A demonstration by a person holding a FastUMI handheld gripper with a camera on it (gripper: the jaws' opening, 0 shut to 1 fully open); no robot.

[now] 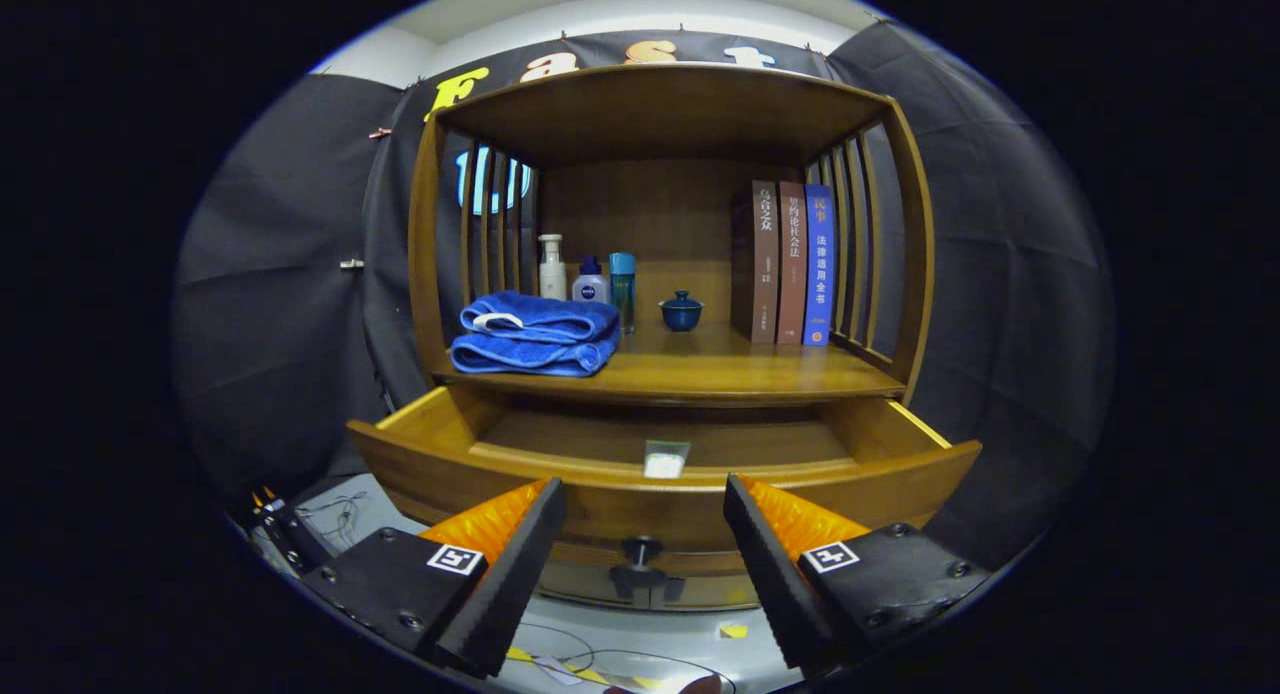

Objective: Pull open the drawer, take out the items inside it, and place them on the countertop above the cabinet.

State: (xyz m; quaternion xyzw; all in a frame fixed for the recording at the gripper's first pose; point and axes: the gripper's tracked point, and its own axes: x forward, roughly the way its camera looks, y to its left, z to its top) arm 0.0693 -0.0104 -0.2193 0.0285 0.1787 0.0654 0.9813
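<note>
Wooden drawer (660, 454) with dark round knob (641, 549) already pulled out of wooden cabinet (665, 114) — step one looks done. My gripper (645, 534) spread wide, holding nothing, fingers flanking knob. Small pale flat packet (665, 459) lies inside drawer by front wall, just beyond fingers. Left to do, I judge — reach in, pinch packet, set it on countertop (700, 369) beside folded blue towels (537, 332).

Drawer (470, 459) open, way in clear from above; tool (645, 534) fingers spread, astride knob (641, 550).
</note>
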